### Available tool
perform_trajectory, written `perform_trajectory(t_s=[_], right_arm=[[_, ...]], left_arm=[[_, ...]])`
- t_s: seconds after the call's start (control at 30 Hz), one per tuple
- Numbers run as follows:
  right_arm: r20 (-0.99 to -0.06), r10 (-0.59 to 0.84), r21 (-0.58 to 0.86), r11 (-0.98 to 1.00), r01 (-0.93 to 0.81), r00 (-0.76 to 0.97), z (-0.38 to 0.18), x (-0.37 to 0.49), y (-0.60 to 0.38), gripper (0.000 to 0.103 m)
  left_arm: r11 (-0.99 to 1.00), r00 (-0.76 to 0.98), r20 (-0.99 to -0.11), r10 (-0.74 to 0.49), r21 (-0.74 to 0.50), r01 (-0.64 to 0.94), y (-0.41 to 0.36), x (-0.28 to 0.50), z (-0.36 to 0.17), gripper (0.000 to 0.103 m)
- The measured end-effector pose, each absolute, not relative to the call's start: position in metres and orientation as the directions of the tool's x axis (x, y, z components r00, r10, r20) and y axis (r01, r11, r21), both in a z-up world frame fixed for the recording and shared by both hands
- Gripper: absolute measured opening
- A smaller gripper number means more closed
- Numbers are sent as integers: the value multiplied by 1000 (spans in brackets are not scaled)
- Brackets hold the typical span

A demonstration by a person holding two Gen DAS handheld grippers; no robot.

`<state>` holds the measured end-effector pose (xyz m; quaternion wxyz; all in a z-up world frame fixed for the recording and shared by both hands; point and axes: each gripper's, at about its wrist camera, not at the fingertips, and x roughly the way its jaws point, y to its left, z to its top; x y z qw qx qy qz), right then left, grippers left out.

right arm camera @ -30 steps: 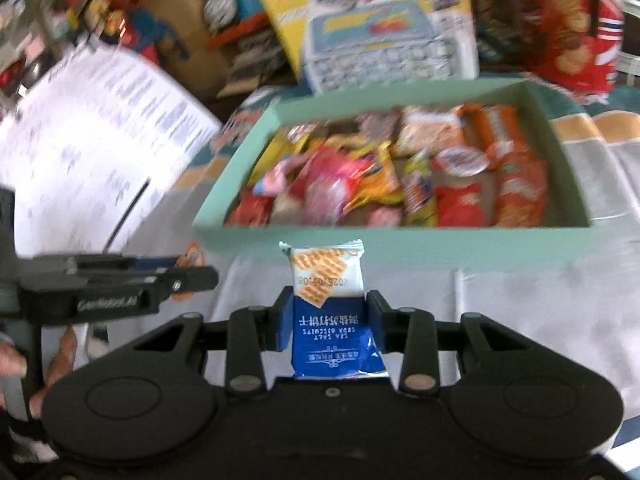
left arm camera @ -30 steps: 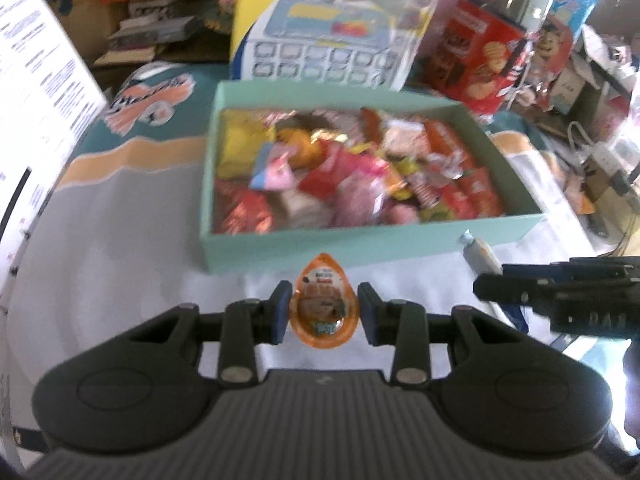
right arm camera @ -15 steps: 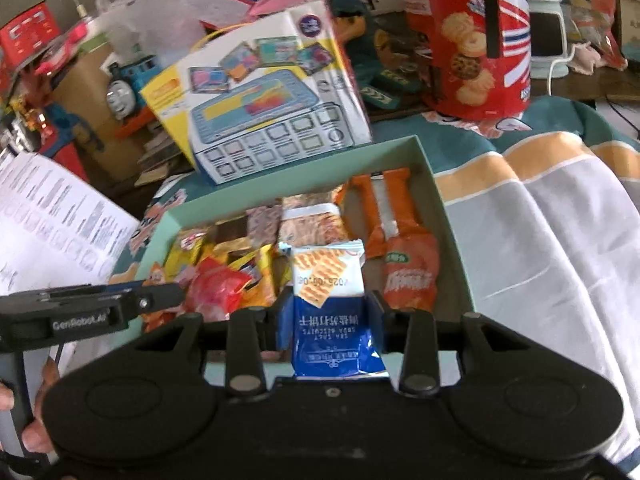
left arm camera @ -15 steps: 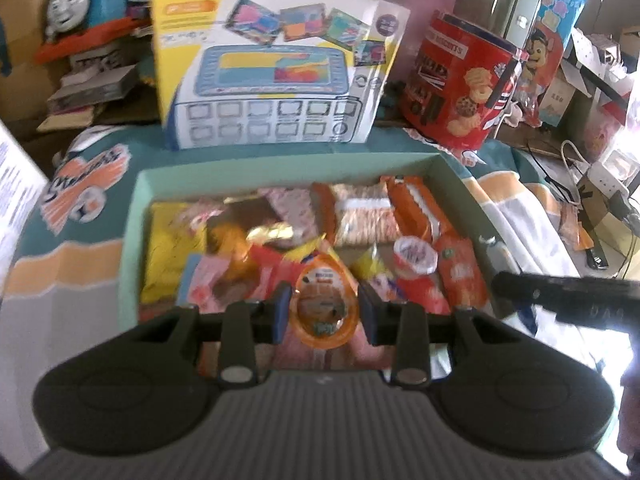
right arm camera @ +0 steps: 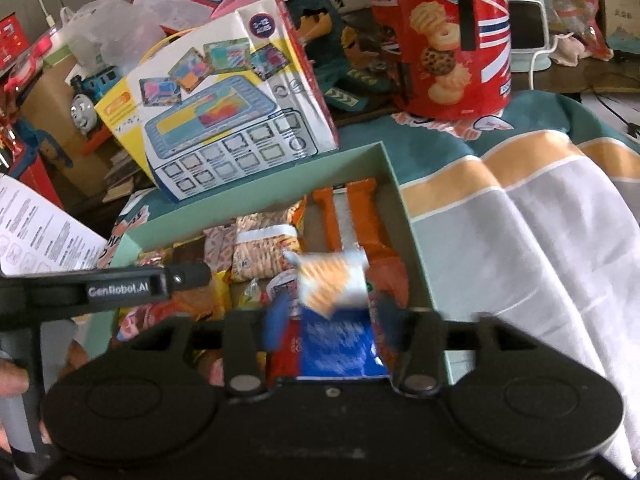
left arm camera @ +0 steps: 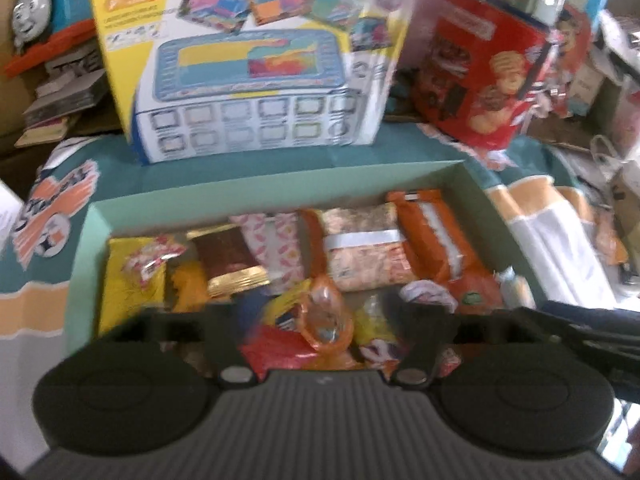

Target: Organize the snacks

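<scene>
As I looked down my two claws, each had one snack between its fingers, both over the green box (left arm camera: 472, 184). My left claw (left arm camera: 326, 320) was spread wide, its blurred fingers clear of the orange jelly cup (left arm camera: 326, 318), which sat tilted on the pile between them; I could not tell whether anything still touched it. My right claw (right arm camera: 332, 320) was also wide open, with a gap on each side of the blue cracker packet (right arm camera: 336, 320); the packet stood between the fingers with its lower edge at the claw body, above the box's right end. Blur kept me from judging any contact there.

Inside the one box lay a heap of wrapped snacks too jumbled to count; I made out two long orange packs (right arm camera: 348, 216) against the far right wall, one biscuit pack (left arm camera: 366, 256) beside them, and a yellow pouch (left arm camera: 132, 280) at the left. From the right view the left claw's arm (right arm camera: 120, 290) crossed the box's left end.

Beyond the box stood one toy carton (left arm camera: 256, 64), one red biscuit tin (right arm camera: 440, 36) to its right, and one blue toy engine (left arm camera: 36, 4) at the far left. A striped cloth (right arm camera: 540, 240) covered the table.
</scene>
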<state>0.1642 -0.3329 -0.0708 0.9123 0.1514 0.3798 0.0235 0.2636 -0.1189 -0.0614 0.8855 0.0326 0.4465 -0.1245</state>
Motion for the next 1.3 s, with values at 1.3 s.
perform_trajectory(t_s=[1.3], right_arm=[[-718,139,184,983,-7,682,-37,35,-279,103]], left_arm=[[993,595,-796,-109,-64,97,-10,83,-36,103]])
